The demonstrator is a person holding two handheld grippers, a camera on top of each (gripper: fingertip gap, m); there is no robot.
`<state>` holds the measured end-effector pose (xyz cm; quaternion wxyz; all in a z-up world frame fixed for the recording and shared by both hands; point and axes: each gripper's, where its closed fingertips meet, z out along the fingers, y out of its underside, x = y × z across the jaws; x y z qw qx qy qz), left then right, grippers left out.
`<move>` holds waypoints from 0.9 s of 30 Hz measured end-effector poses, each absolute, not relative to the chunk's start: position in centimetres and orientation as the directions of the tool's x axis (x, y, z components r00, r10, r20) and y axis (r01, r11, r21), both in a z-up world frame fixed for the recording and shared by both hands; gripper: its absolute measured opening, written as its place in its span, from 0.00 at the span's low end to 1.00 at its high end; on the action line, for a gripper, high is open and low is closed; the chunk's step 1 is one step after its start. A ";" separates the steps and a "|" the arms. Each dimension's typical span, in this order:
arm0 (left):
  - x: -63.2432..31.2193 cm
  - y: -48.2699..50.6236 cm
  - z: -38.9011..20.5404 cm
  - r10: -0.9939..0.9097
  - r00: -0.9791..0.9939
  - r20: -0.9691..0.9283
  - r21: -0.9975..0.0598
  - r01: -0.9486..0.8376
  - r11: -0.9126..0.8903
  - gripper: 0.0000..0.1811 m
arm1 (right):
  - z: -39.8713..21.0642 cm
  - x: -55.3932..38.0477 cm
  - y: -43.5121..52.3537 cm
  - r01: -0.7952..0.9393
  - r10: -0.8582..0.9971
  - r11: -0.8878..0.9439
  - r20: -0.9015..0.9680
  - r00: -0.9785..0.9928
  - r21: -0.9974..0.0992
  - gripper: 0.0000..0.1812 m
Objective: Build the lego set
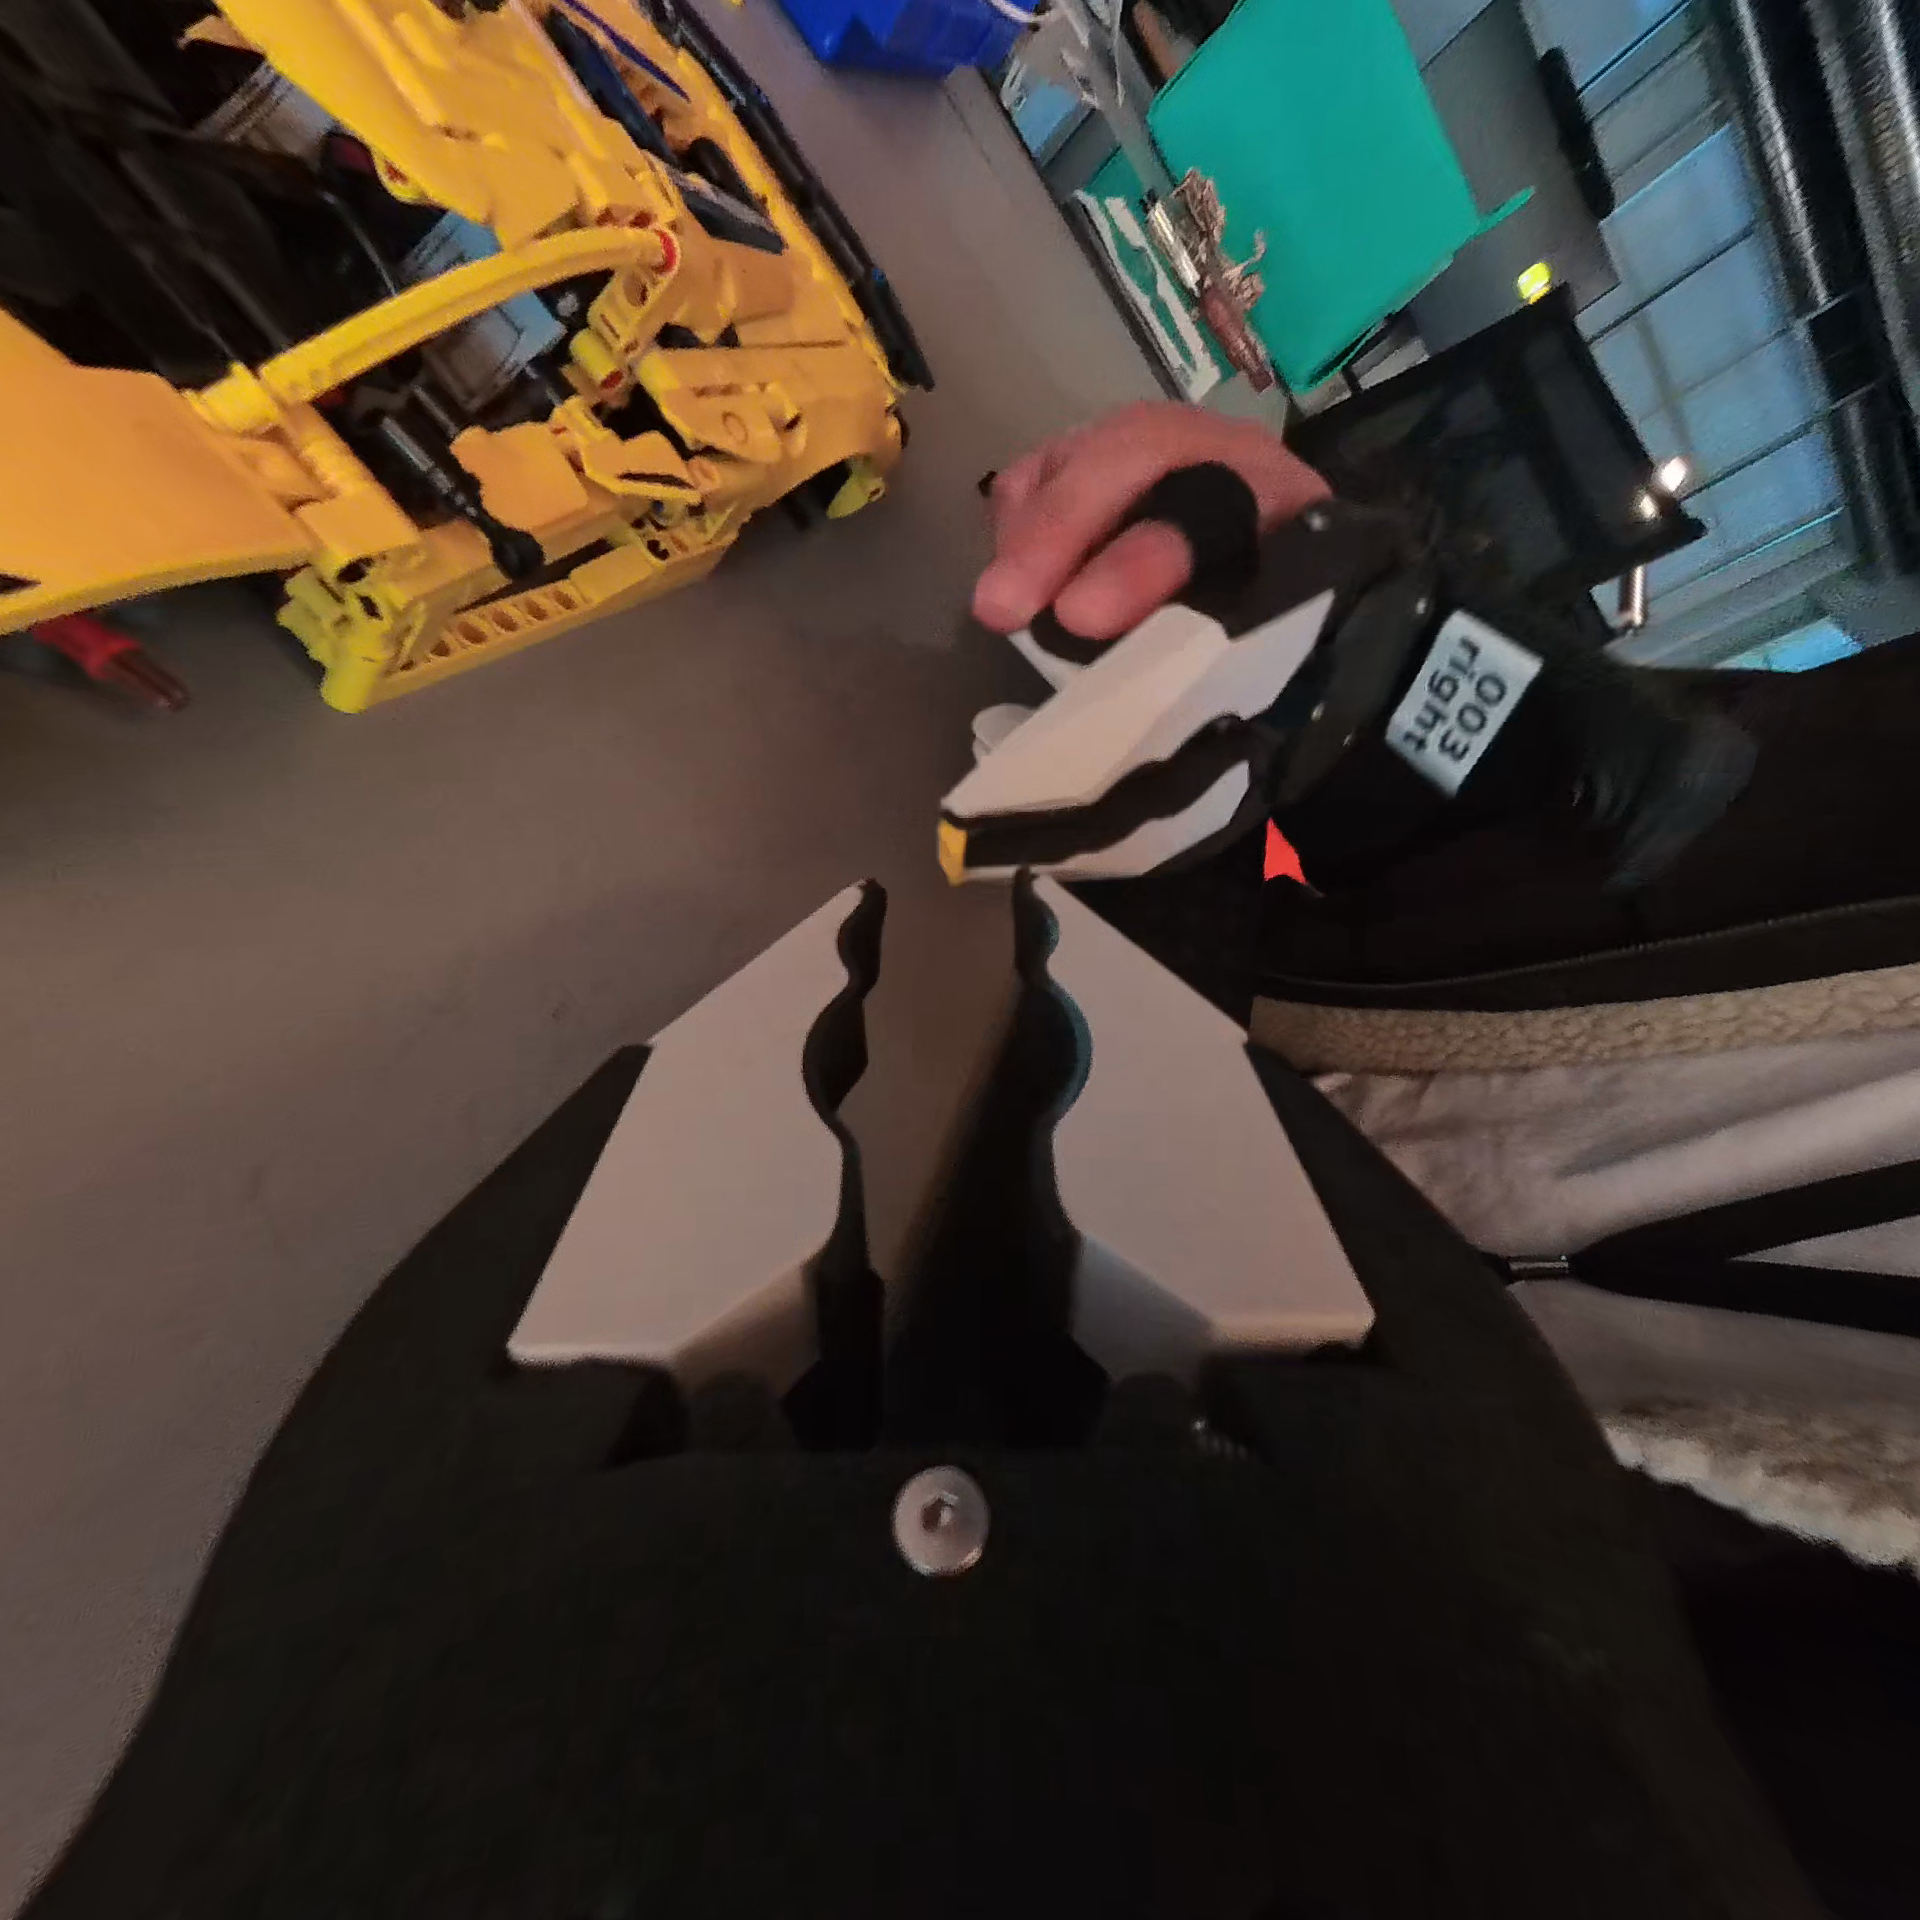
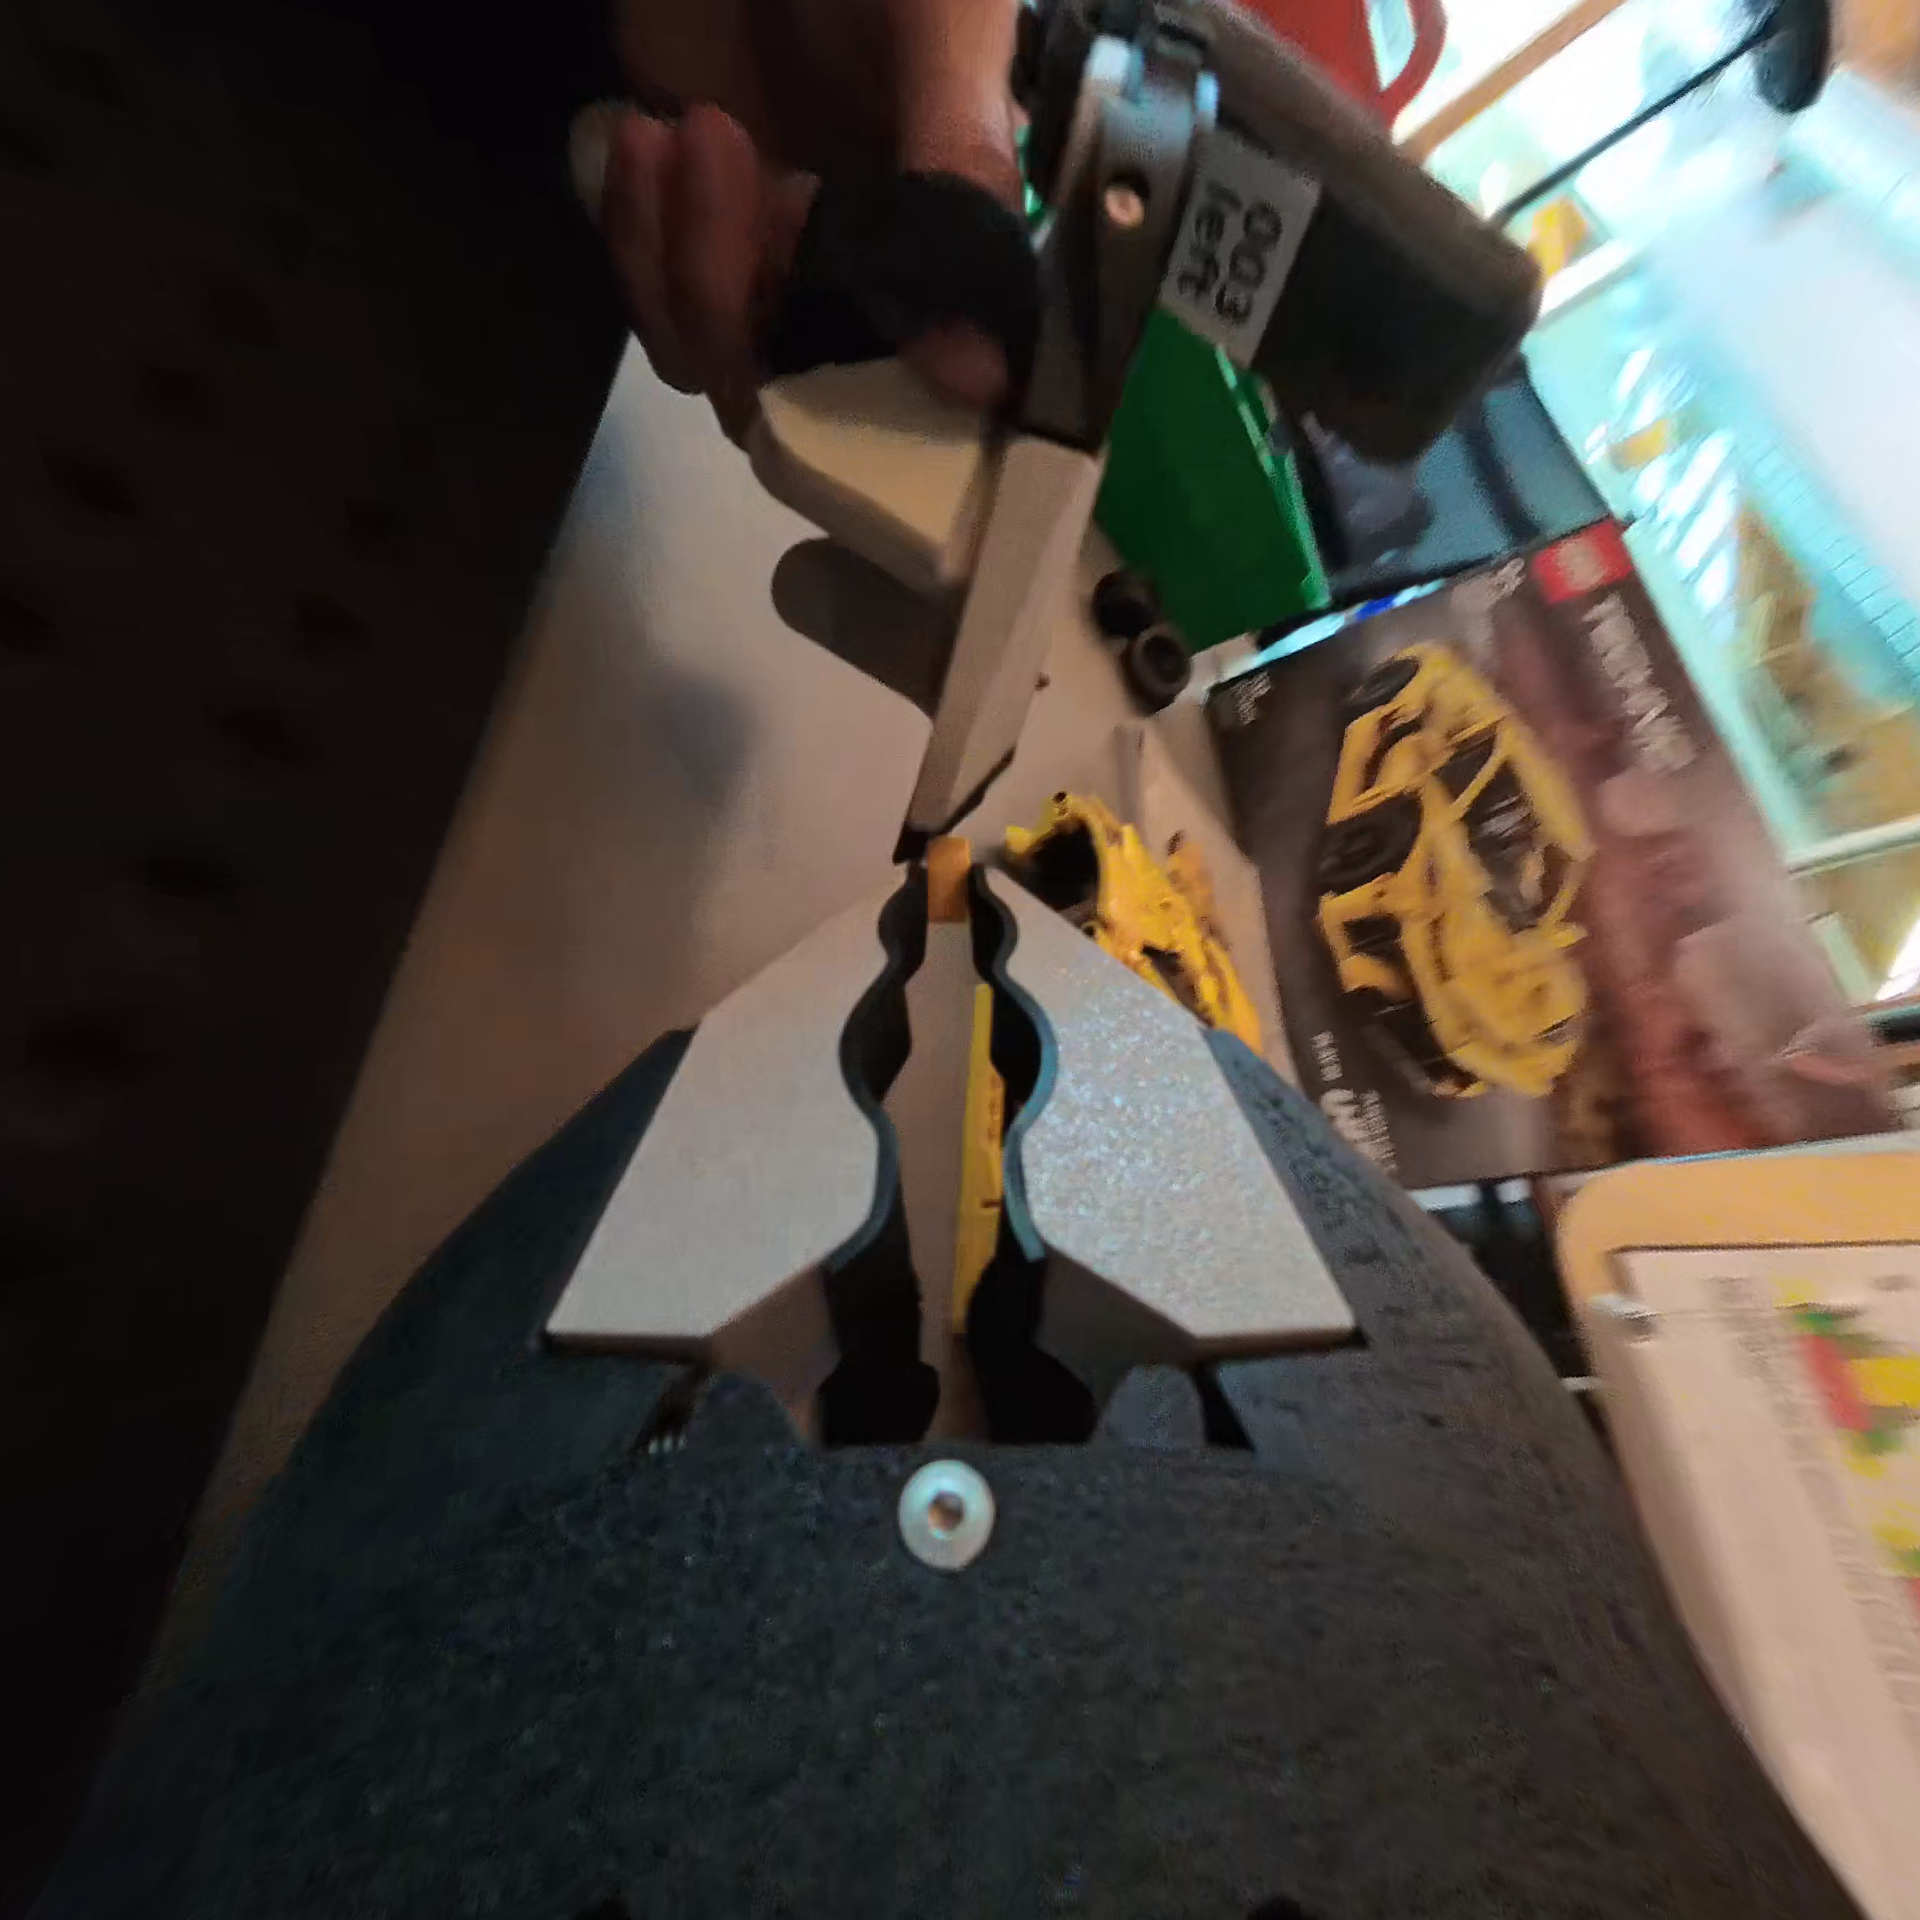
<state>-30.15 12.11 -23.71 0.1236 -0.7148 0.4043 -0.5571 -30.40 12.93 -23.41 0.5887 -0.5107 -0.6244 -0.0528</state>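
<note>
My right gripper (image 2: 948, 883) is shut on a thin yellow lego piece (image 2: 950, 878) that runs back between its fingers and sticks out a little at the tips. In the left wrist view the right gripper (image 1: 961, 847) comes in from the right, with the yellow piece (image 1: 950, 847) at its tip. My left gripper (image 1: 948, 894) is open and empty, its tips just below that piece. It also shows in the right wrist view (image 2: 923, 829), reaching down to the piece. The large yellow lego car (image 1: 520, 364) stands on the grey table (image 1: 416, 935) at the upper left.
A smaller yellow lego assembly (image 2: 1122, 914) lies beyond my right fingertips. The set's box (image 2: 1507, 883) and an instruction booklet (image 2: 1766, 1455) lie at the right. Two small black wheels (image 2: 1143, 634) sit by a green object (image 2: 1195, 499). A blue bin (image 1: 904, 31) stands far back. Both grippers' tips are close together, under 4 cm apart.
</note>
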 end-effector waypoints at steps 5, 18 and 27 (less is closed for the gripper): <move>-29.9 12.1 -23.6 -0.727 0.043 0.686 -0.645 -0.427 -0.634 0.11 | -23.9 -30.4 12.7 0.711 0.571 0.486 0.801 0.183 -0.508 0.04; -29.8 11.8 -22.4 -0.781 -0.011 0.624 -0.715 -0.411 -0.566 0.02 | -22.5 -30.5 12.4 0.603 0.632 0.458 0.716 0.296 -0.654 0.04; -29.8 12.6 -19.4 -0.864 -0.051 0.500 -0.851 -0.212 -0.480 0.02 | -20.0 -29.7 13.0 0.377 0.776 0.217 0.394 0.493 -0.900 0.15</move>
